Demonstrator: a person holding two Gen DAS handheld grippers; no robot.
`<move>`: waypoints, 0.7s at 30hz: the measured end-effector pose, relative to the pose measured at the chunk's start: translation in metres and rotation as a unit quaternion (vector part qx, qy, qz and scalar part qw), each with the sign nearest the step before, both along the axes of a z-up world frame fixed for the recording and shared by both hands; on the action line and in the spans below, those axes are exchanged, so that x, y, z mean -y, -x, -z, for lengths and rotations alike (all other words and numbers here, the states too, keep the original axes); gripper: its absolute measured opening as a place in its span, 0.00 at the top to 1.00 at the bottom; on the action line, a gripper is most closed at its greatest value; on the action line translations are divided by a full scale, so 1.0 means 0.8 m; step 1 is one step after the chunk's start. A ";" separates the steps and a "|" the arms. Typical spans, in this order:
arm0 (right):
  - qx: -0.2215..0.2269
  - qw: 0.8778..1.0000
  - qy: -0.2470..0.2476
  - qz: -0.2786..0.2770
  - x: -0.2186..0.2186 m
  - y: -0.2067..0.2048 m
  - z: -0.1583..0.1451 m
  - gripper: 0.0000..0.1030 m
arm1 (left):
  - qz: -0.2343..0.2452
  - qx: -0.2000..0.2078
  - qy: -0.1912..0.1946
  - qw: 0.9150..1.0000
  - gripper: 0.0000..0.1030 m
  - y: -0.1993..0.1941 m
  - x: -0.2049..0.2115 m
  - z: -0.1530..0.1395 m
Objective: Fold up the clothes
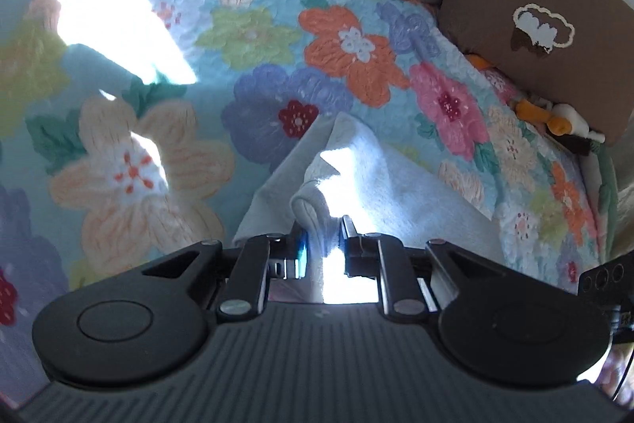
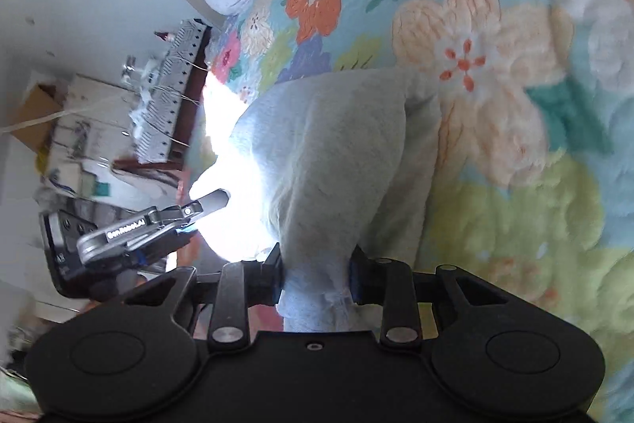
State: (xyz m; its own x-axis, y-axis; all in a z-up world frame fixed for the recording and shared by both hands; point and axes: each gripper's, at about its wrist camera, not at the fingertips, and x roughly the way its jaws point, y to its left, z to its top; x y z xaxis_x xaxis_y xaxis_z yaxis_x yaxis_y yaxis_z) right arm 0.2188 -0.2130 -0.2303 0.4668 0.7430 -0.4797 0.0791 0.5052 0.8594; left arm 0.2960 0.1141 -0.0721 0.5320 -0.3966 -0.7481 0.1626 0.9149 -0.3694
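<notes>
Quilt [image 1: 253, 38], flowered and spread flat, serves as the folding surface, with two pillows [image 1: 527, 14] pushed to its far edge, out of the way. A pale grey garment [image 2: 337, 161] is held lifted above it, probably so an edge can be carried over. The right gripper [image 2: 317, 278] is clenched on a bunched fold; the left gripper [image 1: 321, 248] is clamped on another edge, keeping the cloth spread between them.
</notes>
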 end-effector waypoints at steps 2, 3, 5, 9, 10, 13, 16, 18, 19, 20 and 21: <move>0.002 1.000 0.017 -0.011 -0.003 0.001 0.005 0.64 | 0.004 0.023 -0.013 1.000 0.74 0.001 0.005 -0.016; 0.009 0.999 0.035 -0.020 -0.006 0.002 0.001 0.64 | 0.002 0.029 -0.018 0.999 0.71 0.000 0.007 -0.022; 0.027 0.996 0.079 -0.044 -0.014 0.005 -0.017 0.58 | -0.015 0.032 -0.026 0.999 0.71 -0.003 0.007 -0.025; 0.106 0.953 0.251 -0.132 -0.048 0.021 -0.077 0.53 | -0.007 0.053 -0.032 0.998 0.71 -0.003 0.011 -0.038; 0.140 0.935 0.289 -0.153 -0.055 0.029 -0.092 0.52 | 0.008 0.062 -0.043 0.997 0.71 -0.002 0.016 -0.042; 0.225 0.897 0.347 -0.159 -0.053 0.050 -0.125 0.52 | 0.025 0.064 -0.038 0.997 0.71 -0.008 0.025 -0.042; 0.257 0.885 0.364 -0.132 -0.046 0.053 -0.143 0.52 | 0.044 0.045 -0.026 0.998 0.72 -0.017 0.038 -0.025; 0.274 0.885 0.358 -0.118 -0.043 0.053 -0.149 0.52 | 0.050 0.022 -0.019 0.998 0.73 -0.023 0.044 -0.007; 0.278 0.885 0.356 -0.114 -0.046 0.051 -0.145 0.52 | 0.048 0.006 -0.016 0.999 0.74 -0.027 0.045 0.004; 0.279 0.884 0.358 -0.112 -0.052 0.048 -0.139 0.52 | 0.044 -0.008 -0.019 0.999 0.74 -0.030 0.045 0.015; 0.279 0.883 0.360 -0.110 -0.057 0.045 -0.132 0.52 | 0.040 -0.022 -0.023 0.999 0.74 -0.033 0.045 0.026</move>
